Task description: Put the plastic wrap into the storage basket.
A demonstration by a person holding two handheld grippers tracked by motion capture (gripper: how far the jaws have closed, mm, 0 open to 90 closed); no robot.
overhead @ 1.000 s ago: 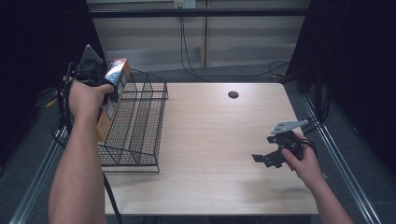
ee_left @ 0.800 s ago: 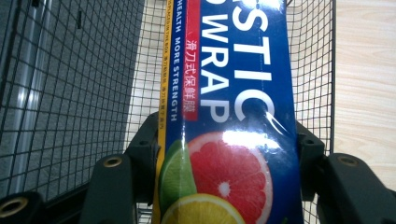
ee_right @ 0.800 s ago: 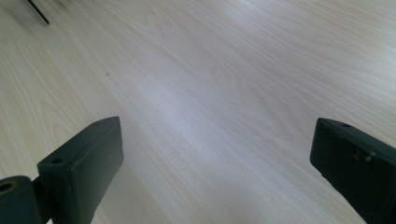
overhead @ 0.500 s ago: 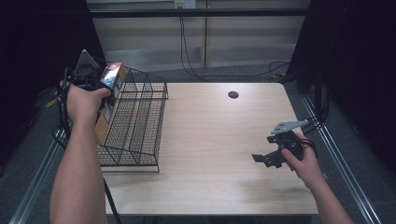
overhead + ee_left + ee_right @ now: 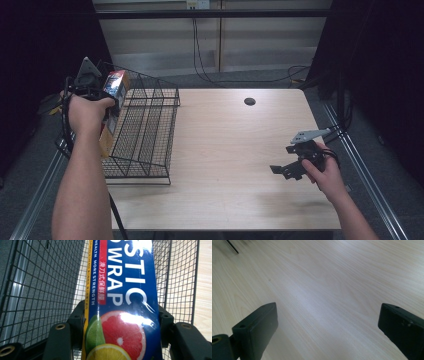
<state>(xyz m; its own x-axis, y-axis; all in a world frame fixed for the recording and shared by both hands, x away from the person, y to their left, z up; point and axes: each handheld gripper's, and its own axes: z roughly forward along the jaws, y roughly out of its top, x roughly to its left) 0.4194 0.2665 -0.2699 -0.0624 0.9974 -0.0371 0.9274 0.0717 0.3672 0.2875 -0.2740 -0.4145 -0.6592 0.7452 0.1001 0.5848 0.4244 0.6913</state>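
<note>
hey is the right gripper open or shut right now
Open. In the right gripper view, the right gripper shows its two black jaws far apart with bare light wooden table between them, gripping nothing.

A light wooden table (image 5: 230, 150) bears a black wire basket (image 5: 145, 130) at its left edge.

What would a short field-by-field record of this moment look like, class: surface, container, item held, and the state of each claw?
Surface: light wooden table with a dark round hole near its far edge
Container: black wire basket at the table's left end
Item held: blue plastic wrap box with citrus fruit printed on it
Left claw: shut on the plastic wrap box, held at the basket's left side
Right claw: open, holding nothing, low over bare table at the right
</note>
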